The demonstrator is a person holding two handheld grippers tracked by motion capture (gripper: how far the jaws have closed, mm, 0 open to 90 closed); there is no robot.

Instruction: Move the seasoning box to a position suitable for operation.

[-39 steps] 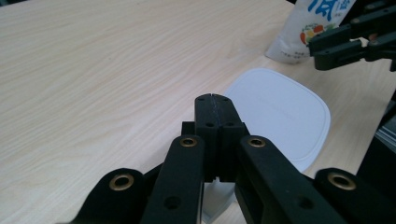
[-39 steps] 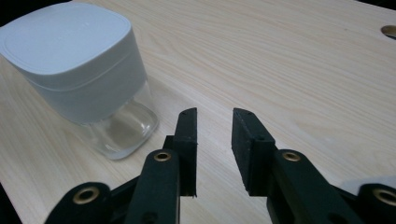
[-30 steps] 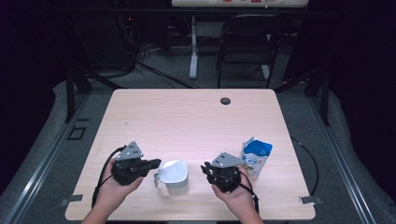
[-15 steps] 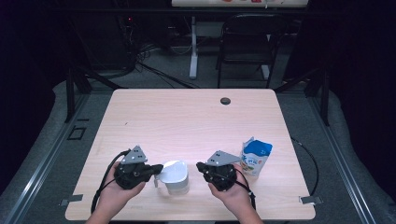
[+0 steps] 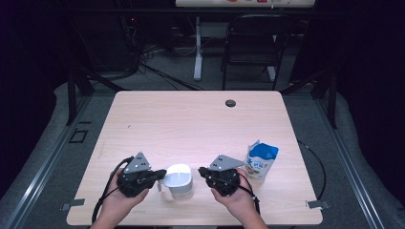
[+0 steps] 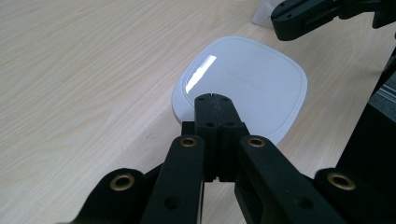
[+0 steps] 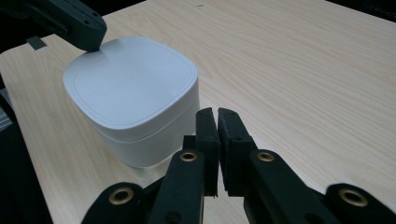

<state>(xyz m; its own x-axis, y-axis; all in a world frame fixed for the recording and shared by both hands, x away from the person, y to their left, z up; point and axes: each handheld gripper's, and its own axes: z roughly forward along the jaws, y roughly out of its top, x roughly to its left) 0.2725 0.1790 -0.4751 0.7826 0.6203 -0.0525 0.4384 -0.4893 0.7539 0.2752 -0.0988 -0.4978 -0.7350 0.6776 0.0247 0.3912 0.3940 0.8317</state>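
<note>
A white square container with rounded corners and a lid (image 5: 179, 179) stands near the table's front edge, between my two grippers. My left gripper (image 5: 160, 175) is shut, and its tips (image 6: 213, 98) rest at the near edge of the lid (image 6: 247, 84) with nothing between them. My right gripper (image 5: 201, 170) is shut too, with only a hairline gap at the tips (image 7: 217, 112). It sits low beside the container's side wall (image 7: 130, 84), just apart from it. The left gripper's tip (image 7: 88, 32) touches the lid's far corner in the right gripper view.
A blue and white pouch (image 5: 260, 161) stands upright just right of my right hand. The light wooden table (image 5: 191, 124) has a dark round grommet (image 5: 230, 103) near its far edge. A chair (image 5: 253, 43) and cables lie beyond the table.
</note>
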